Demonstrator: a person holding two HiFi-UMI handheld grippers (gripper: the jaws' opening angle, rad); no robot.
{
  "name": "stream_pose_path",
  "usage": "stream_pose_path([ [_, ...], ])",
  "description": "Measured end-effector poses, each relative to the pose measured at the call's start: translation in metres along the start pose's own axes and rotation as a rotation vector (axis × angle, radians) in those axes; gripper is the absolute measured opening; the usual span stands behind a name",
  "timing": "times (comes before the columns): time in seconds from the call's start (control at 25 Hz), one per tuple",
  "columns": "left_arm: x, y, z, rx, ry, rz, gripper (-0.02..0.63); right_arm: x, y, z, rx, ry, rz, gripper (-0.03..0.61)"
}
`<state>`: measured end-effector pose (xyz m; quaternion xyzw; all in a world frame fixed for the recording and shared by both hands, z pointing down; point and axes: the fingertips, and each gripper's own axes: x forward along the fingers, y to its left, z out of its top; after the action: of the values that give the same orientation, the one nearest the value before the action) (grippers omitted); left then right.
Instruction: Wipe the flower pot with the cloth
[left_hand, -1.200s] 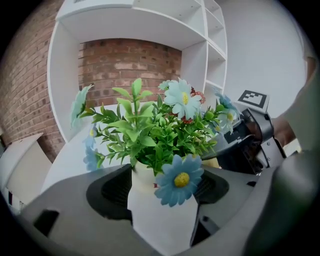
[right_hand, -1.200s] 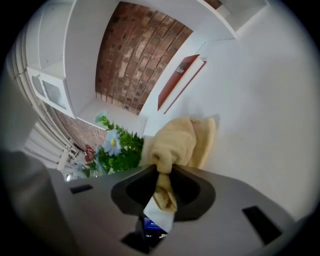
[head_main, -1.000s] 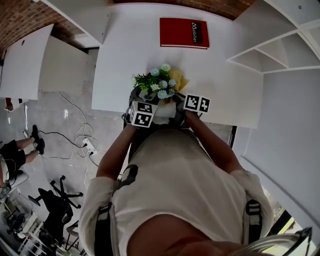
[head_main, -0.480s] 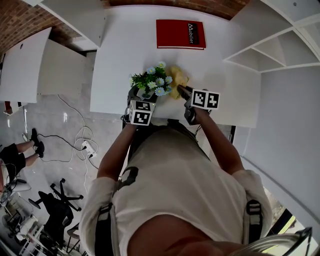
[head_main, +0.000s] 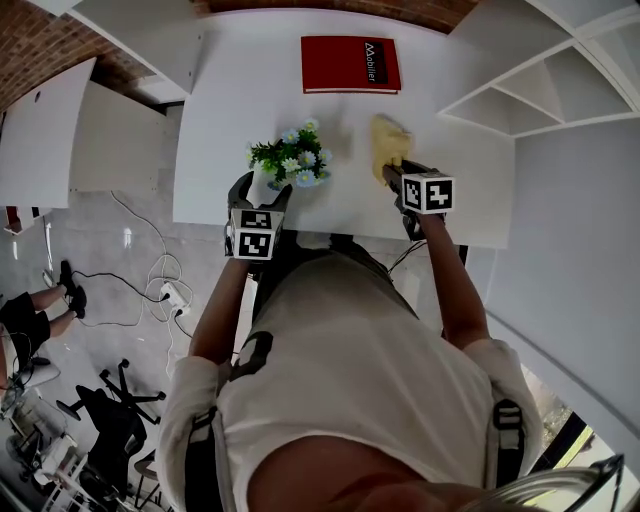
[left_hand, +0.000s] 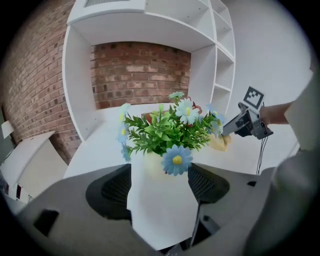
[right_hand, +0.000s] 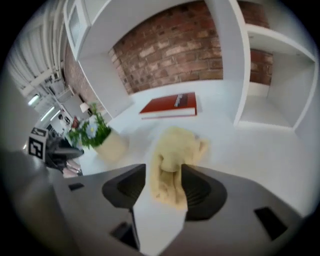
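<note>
The cream flower pot (head_main: 284, 176) with green leaves and blue flowers stands near the table's front edge. In the left gripper view the flower pot (left_hand: 150, 161) rises just beyond my left gripper (left_hand: 160, 175), whose jaws stand wide apart and do not touch it. My left gripper (head_main: 262, 188) sits just in front of the pot. The yellow cloth (head_main: 388, 145) lies crumpled on the table to the pot's right. My right gripper (right_hand: 165, 172) has just been opening; the cloth's (right_hand: 172, 160) near end lies loosely between its jaws. My right gripper (head_main: 392, 172) points at the cloth.
A red book (head_main: 350, 65) lies at the back of the white table (head_main: 230, 110). White shelf compartments (head_main: 520, 100) rise on the right, a brick wall (right_hand: 170, 47) behind. Cables and office chairs are on the floor at the left.
My right gripper swung from the pot to the right with the cloth, which now rests on the table. My left gripper drew back from the pot toward the front edge.
</note>
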<state>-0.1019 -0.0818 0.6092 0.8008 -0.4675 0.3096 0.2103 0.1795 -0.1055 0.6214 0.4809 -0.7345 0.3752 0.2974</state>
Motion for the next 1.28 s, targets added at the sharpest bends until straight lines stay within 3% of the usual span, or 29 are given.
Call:
stream_pose_path([
  [0.08,-0.012,0.004,0.003,0.002,-0.007,0.015,0.356,0.003,-0.010,-0.027,0.004,0.068,-0.046,0.272],
  [0.16,-0.024,0.010,0.005,-0.012,-0.009,0.030,0.356,-0.006,-0.013,-0.034,0.046,0.043,-0.061,0.278],
  [0.28,-0.035,0.019,0.003,-0.031,0.010,0.039,0.356,-0.022,0.000,-0.024,0.103,-0.035,-0.010,0.291],
  [0.36,-0.042,0.018,0.009,-0.033,-0.007,0.024,0.356,-0.036,0.025,-0.006,0.118,-0.100,0.087,0.275],
  [0.4,-0.046,0.014,0.013,-0.036,-0.015,0.002,0.356,-0.043,0.041,0.002,0.125,-0.123,0.161,0.230],
  [0.48,-0.052,-0.005,0.019,-0.045,-0.023,-0.081,0.356,-0.056,0.075,0.014,0.151,-0.142,0.338,0.018],
  [0.56,-0.056,-0.030,0.026,-0.035,-0.032,-0.174,0.322,-0.070,0.105,0.023,0.193,-0.148,0.511,0.011],
  [0.68,-0.065,-0.056,0.033,-0.043,-0.053,-0.249,0.130,-0.091,0.139,0.031,0.223,-0.170,0.704,0.011],
  [0.72,-0.068,-0.061,0.036,-0.064,-0.066,-0.262,0.099,-0.096,0.147,0.031,0.216,-0.170,0.749,0.011],
  [0.8,-0.073,-0.067,0.043,-0.111,-0.101,-0.269,0.033,-0.100,0.160,0.026,0.176,-0.146,0.801,0.011],
  [0.92,-0.079,-0.069,0.049,-0.175,-0.143,-0.254,0.021,-0.104,0.166,0.014,0.124,-0.109,0.830,0.011],
  [1.12,-0.092,-0.087,0.062,-0.329,-0.202,-0.332,0.020,-0.116,0.180,0.000,0.254,-0.100,0.967,0.011],
  [1.28,-0.098,-0.102,0.068,-0.297,-0.201,-0.377,0.020,-0.126,0.190,-0.008,0.293,-0.114,1.004,0.011],
])
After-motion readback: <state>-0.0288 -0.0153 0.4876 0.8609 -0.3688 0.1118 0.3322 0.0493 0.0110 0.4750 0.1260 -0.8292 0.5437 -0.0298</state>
